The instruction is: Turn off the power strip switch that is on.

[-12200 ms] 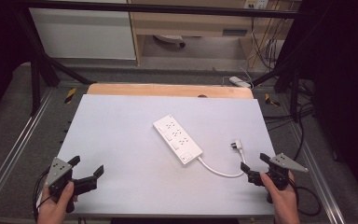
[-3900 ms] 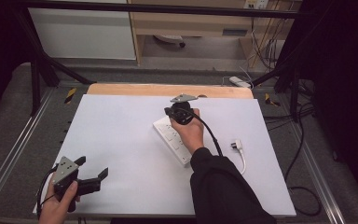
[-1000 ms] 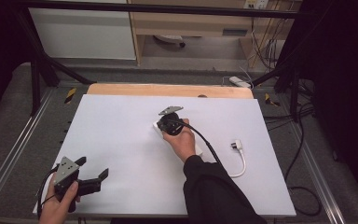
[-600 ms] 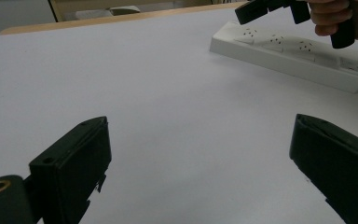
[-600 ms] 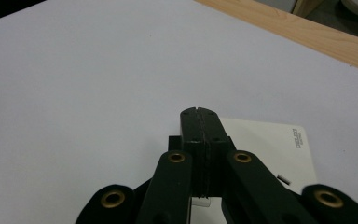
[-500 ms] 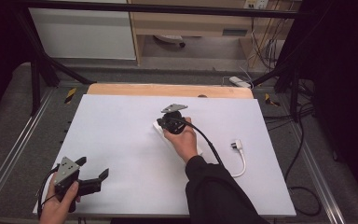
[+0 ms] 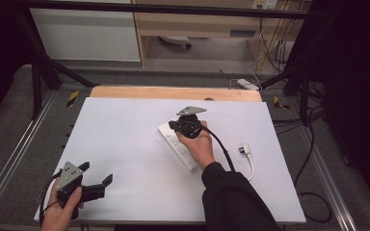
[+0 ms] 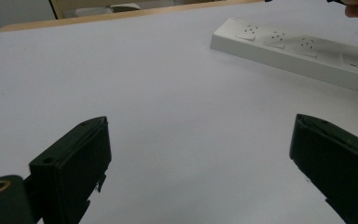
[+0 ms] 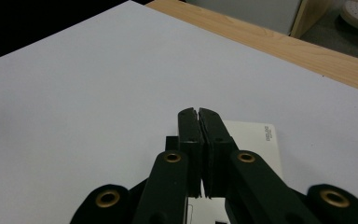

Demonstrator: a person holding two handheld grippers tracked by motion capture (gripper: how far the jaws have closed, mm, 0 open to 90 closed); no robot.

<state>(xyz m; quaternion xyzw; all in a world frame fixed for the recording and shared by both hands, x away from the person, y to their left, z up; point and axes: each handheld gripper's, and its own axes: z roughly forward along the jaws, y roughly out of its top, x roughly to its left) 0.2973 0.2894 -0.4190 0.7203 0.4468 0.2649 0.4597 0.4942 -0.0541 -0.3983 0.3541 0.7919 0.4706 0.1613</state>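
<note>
Covering most of the table (image 7: 125, 139) is a plain white sheet, with a strip of bare wood (image 7: 173, 92) showing along its far edge. Beyond it lie grey floor, a light wood cabinet (image 7: 197, 24) and loose cables (image 7: 274, 53) at the far right; metal rails (image 7: 9, 159) run down both sides.

A white power strip (image 7: 180, 149) lies slantwise near the middle, its cord curling to a plug (image 7: 244, 150) on the right. The right gripper (image 7: 174, 126) sits over the strip's far end, jaws pressed together with nothing visible between them; whether their tips touch the strip is hard to tell. The hand and dark sleeve (image 7: 236, 202) hide much of the strip. The left gripper (image 7: 96, 179) hovers at the near left corner, jaws wide apart, well away from the strip.
</note>
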